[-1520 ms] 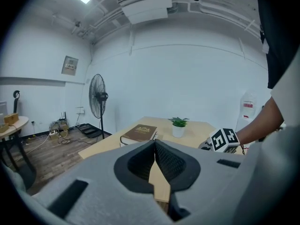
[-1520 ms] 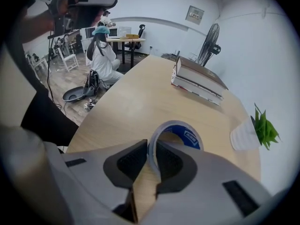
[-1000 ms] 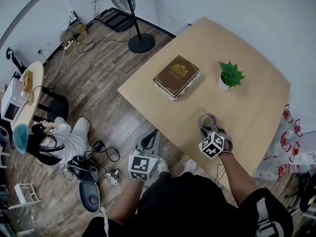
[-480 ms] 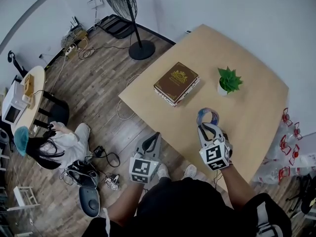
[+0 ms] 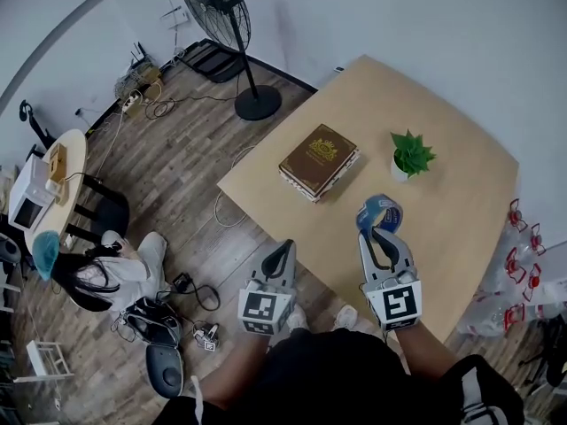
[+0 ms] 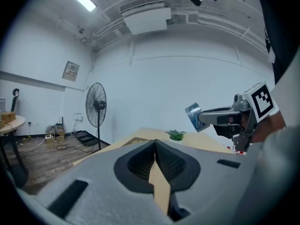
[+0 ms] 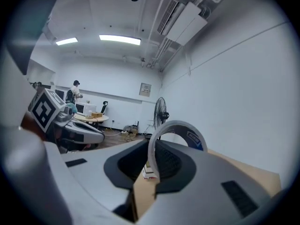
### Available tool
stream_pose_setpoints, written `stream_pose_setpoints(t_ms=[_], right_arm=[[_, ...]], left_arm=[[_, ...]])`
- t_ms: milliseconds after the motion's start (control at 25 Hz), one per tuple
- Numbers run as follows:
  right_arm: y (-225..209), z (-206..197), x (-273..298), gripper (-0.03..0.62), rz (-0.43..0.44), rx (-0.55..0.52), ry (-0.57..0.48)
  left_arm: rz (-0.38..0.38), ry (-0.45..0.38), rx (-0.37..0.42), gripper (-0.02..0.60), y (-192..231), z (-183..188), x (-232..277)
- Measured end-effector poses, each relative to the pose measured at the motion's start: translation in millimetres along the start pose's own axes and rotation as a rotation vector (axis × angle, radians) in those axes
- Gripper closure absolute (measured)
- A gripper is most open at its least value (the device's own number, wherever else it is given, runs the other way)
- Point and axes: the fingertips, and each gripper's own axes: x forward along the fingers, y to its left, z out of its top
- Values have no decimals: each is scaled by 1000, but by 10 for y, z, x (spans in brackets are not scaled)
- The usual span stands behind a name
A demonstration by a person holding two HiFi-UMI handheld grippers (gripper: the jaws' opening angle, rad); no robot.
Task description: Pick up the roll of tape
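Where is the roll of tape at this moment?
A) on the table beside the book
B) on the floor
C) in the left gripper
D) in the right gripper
D: the right gripper is shut on the roll of tape, held up in the air.

Ahead of my right gripper [image 5: 378, 230] stood the potted plant [image 5: 411, 156]; the book [image 5: 319, 160] lay ahead-left, clear gap between them. To the gripper's right the table [image 5: 474, 211] was bare, passable.
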Motion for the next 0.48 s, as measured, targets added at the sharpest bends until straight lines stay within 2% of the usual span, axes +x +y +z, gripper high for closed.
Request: stream_pose_setpoints(t_ms=[200, 320, 480], right_arm=[[4, 72, -78, 553, -4, 13, -56], [-11, 82, -91, 554, -11, -23, -58], [-40, 118, -81, 556, -23, -73, -66]], left_arm=[[-8, -11, -12, 577, -27, 63, -96], [12, -4, -26, 577, 24, 34, -152], [18, -10, -3, 577, 11, 82, -137]])
